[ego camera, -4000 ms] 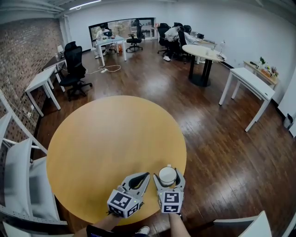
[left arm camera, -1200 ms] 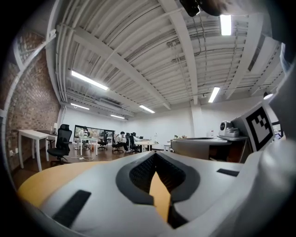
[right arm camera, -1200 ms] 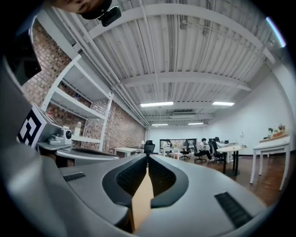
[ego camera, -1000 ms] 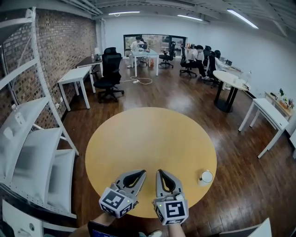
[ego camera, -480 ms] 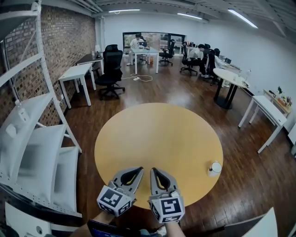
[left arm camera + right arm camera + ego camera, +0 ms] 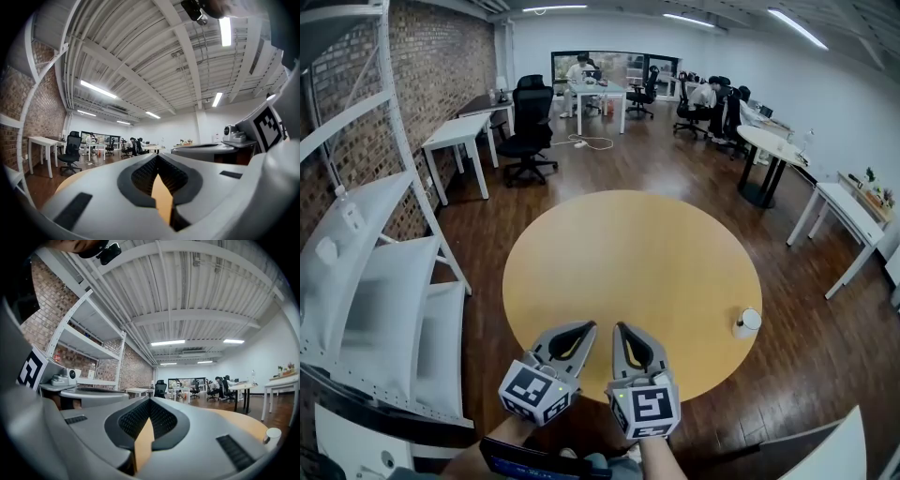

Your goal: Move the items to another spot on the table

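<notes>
My left gripper (image 6: 587,329): fingers closed together, nothing between them. My right gripper (image 6: 620,329): same, fingers pressed together, empty. Both hang side by side over the near edge of the round yellow wooden tabletop (image 6: 628,253), tips pointing away from me and close to each other. The small white round cup (image 6: 746,323) stands upright at the tabletop's right rim, well apart from both grippers. The right gripper view has the cup (image 6: 272,434) low at the right edge. A white shelving rack (image 6: 366,281) stands to my left on the dark wooden floor (image 6: 675,169).
</notes>
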A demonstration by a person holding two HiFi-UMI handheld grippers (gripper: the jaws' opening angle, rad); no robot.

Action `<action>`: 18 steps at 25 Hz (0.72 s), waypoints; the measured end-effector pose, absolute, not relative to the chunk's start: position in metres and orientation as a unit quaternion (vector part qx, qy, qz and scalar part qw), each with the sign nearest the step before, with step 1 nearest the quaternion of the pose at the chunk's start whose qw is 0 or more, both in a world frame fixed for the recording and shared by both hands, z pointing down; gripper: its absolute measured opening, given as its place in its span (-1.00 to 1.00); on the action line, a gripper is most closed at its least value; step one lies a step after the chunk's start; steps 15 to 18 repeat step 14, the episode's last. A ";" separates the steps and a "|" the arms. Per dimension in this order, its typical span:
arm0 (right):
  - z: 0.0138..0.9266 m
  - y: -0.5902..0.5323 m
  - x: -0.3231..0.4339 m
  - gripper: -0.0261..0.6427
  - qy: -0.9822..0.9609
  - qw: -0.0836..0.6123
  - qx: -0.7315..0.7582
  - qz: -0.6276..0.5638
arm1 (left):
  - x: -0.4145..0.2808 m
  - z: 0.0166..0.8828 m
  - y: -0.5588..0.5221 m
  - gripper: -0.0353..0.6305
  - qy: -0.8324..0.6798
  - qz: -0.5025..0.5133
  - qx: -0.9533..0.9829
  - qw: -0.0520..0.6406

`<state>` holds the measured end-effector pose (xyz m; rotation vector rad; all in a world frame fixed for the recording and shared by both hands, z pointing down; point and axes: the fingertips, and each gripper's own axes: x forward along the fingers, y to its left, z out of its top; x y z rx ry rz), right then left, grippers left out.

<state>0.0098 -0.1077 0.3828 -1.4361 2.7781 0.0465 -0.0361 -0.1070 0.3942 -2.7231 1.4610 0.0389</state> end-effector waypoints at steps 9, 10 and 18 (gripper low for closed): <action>0.378 -0.099 0.005 -0.92 0.884 0.010 -0.467 0.023 | -0.037 0.393 -0.100 -0.88 0.458 0.012 -0.889 0.022; 0.377 -0.099 0.006 -0.92 0.883 0.010 -0.468 0.024 | -0.037 0.393 -0.100 -0.88 0.456 0.012 -0.889 0.021; 0.374 -0.099 0.006 -0.92 0.882 0.011 -0.470 0.027 | -0.036 0.392 -0.101 -0.88 0.455 0.015 -0.890 0.020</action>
